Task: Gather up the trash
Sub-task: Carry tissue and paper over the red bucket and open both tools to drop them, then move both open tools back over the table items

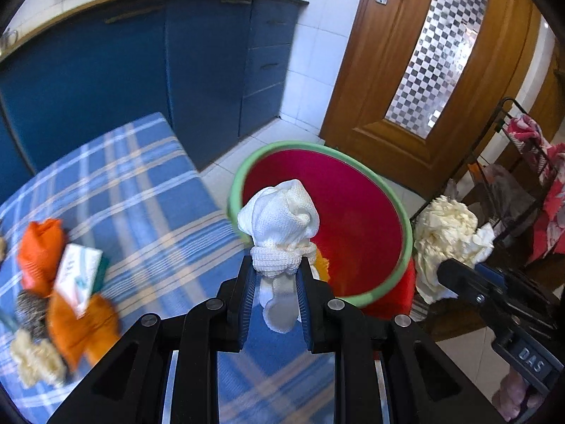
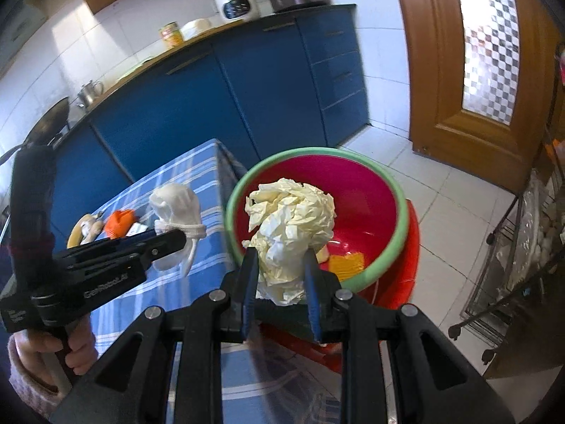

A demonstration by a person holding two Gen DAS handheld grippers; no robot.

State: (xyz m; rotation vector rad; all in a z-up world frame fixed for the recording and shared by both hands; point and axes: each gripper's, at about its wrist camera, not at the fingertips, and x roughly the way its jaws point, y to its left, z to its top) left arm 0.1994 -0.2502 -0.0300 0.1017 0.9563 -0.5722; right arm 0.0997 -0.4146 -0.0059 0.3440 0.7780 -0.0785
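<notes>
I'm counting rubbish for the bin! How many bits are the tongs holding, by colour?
White cloth, in the left tongs: 1
Cream paper, in the right tongs: 1
Total: 2

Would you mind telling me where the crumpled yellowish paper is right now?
The crumpled paper is clamped in the right tool, held in front of the red bin beside the blue checked table.

Blue plaid tablecloth (image 1: 141,190) (table beneath), orange wrappers (image 1: 39,254), small carton (image 1: 79,275), cream crumpled scrap (image 1: 35,360) lying on it
</notes>
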